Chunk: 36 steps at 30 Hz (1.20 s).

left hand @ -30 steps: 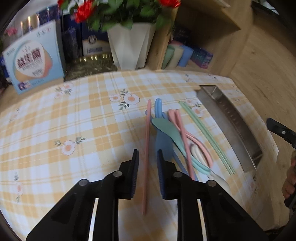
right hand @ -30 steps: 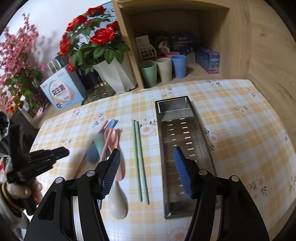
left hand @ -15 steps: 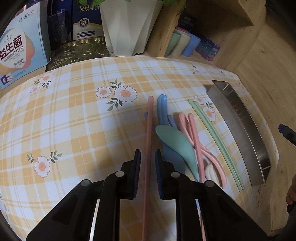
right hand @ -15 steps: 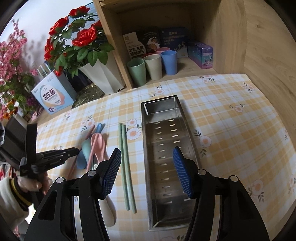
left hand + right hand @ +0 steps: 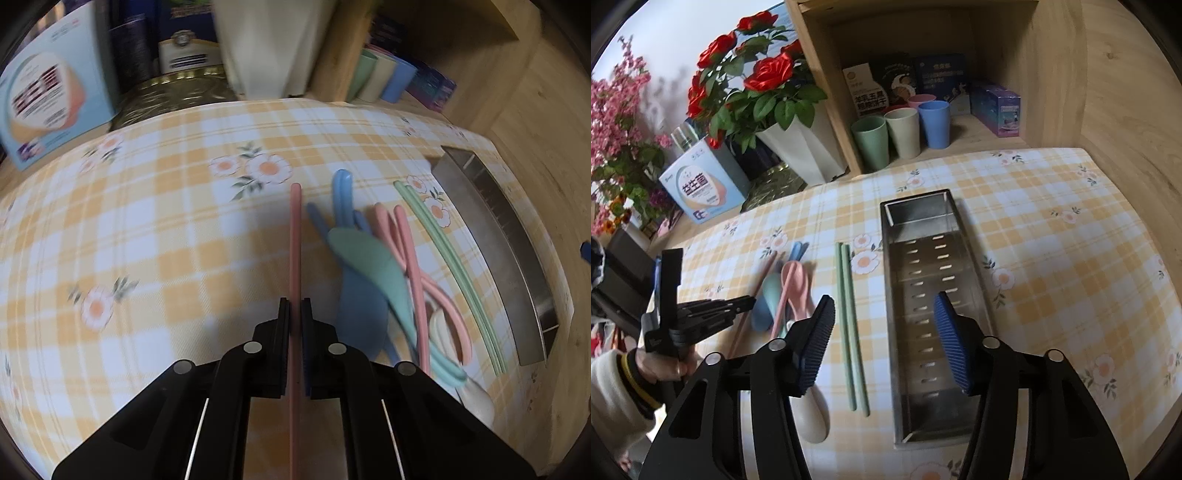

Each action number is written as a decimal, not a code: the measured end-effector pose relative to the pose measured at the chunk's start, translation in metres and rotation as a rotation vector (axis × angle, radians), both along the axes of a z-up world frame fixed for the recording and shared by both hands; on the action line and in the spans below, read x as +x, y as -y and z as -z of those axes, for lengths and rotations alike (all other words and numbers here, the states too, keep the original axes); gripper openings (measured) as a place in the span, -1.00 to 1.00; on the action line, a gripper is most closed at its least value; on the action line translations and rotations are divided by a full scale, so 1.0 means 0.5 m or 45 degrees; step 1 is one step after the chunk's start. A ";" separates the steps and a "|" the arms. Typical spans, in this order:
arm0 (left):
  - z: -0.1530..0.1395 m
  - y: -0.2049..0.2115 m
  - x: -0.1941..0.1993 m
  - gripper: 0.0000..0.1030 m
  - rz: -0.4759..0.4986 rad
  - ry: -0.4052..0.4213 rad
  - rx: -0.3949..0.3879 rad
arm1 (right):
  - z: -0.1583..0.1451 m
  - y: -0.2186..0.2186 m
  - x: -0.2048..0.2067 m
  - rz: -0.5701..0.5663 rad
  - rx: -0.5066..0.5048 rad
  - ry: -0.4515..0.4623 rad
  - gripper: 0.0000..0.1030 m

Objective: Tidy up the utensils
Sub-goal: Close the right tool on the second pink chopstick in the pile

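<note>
My left gripper (image 5: 295,304) points steeply down at the checked tablecloth, shut on a long pink chopstick (image 5: 295,240) that runs between its pads. Right of it lies a heap of utensils: a green spoon (image 5: 369,266), a blue spoon (image 5: 354,317), pink spoons (image 5: 406,251) and a pair of green chopsticks (image 5: 450,258). The right wrist view shows my left gripper (image 5: 751,301) at that pink chopstick (image 5: 764,275). My right gripper (image 5: 883,306) hovers above the near half of the steel tray (image 5: 886,280); its jaws are closing with nothing between them.
A cream spoon (image 5: 812,417) lies near the table's front edge. At the back stand a white vase of red roses (image 5: 798,155), a blue box (image 5: 701,188) and three cups (image 5: 901,129) in a wooden shelf. A person's hand and white sleeve (image 5: 617,391) hold the left gripper.
My left gripper came down and forward along the pink chopstick, and its jaws closed from a small gap onto it. The right gripper has barely moved, and its jaws narrowed slightly.
</note>
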State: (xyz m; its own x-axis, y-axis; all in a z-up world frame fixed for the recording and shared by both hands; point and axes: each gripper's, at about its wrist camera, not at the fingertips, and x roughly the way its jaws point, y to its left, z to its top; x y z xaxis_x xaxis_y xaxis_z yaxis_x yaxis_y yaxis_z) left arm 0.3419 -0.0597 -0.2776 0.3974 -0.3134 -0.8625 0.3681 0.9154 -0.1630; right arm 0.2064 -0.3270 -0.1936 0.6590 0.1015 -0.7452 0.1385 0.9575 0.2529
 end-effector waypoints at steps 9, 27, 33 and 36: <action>-0.050 -0.118 -0.128 -0.89 -0.232 0.048 -0.124 | 0.033 -0.082 0.000 -0.127 0.032 -0.050 -0.16; -0.128 -0.175 -0.249 -0.89 -0.324 0.187 -0.229 | 0.150 -0.280 0.117 -0.299 0.020 -0.203 -0.65; -0.125 -0.175 -0.254 -0.89 -0.332 0.190 -0.236 | 0.168 -0.302 0.127 -0.279 -0.032 -0.245 -0.65; -0.123 -0.175 -0.255 -0.89 -0.345 0.183 -0.236 | 0.172 -0.312 0.127 -0.272 -0.078 -0.252 -0.65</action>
